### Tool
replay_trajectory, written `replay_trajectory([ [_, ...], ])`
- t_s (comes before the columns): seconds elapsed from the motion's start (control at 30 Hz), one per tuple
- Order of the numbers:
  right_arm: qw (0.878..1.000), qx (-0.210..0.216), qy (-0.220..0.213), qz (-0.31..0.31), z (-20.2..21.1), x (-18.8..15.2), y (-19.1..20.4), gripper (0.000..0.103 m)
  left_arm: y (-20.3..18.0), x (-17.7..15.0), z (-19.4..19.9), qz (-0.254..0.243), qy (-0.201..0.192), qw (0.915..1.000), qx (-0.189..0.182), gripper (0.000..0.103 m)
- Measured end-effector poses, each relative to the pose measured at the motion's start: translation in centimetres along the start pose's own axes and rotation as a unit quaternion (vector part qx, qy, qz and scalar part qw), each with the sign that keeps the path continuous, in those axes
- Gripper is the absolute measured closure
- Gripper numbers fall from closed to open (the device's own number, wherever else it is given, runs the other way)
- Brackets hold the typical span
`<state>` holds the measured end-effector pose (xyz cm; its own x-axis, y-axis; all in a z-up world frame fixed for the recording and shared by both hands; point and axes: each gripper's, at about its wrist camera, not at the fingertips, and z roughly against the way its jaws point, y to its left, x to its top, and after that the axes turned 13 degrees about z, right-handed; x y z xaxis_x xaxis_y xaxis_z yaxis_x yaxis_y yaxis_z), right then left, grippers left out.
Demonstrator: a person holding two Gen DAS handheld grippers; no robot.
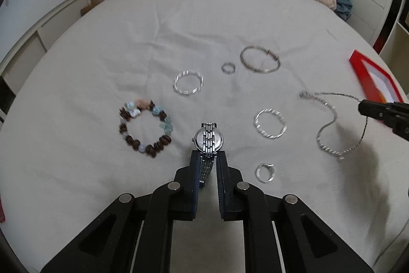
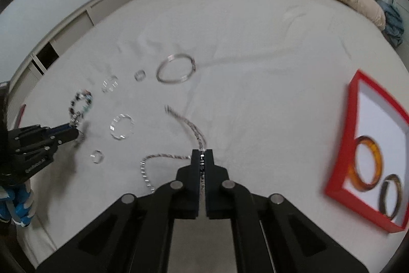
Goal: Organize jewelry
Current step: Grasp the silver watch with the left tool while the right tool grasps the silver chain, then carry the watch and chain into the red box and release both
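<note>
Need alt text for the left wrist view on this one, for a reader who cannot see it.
The left gripper is shut on a silver watch by its band, above a white bed sheet. Around it lie a beaded bracelet, several silver bangles and rings, and a silver chain that runs to the right gripper at the right edge.

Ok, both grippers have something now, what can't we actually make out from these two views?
- Watch, left wrist view: dial faces away, strap end hidden between the left gripper fingers.
- Red box, both views: far side cut by the frame edge; the bangles inside are blurred.
- Chain, right wrist view: the stretch inside the right gripper is hidden; links blurred.
</note>
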<state>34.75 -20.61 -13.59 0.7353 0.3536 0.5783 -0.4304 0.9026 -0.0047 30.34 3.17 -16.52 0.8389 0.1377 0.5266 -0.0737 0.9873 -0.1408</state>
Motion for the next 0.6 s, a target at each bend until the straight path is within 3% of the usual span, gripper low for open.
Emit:
replay_trajectory([
  [0.3, 0.997, -0.040, -0.065, -0.008, 10.5, 1.1, -1.3, 0.101, -4.3, 1.3, 6.4, -0.027, -0.039, 0.9982, -0.037, 0.091],
  [0.6, 0.988, -0.112, -0.105, -0.018, 19.3, 1.7, -8.4, 0.101, -15.6, 4.0, 8.3, -0.074, -0.044, 0.9892, -0.118, 0.091],
])
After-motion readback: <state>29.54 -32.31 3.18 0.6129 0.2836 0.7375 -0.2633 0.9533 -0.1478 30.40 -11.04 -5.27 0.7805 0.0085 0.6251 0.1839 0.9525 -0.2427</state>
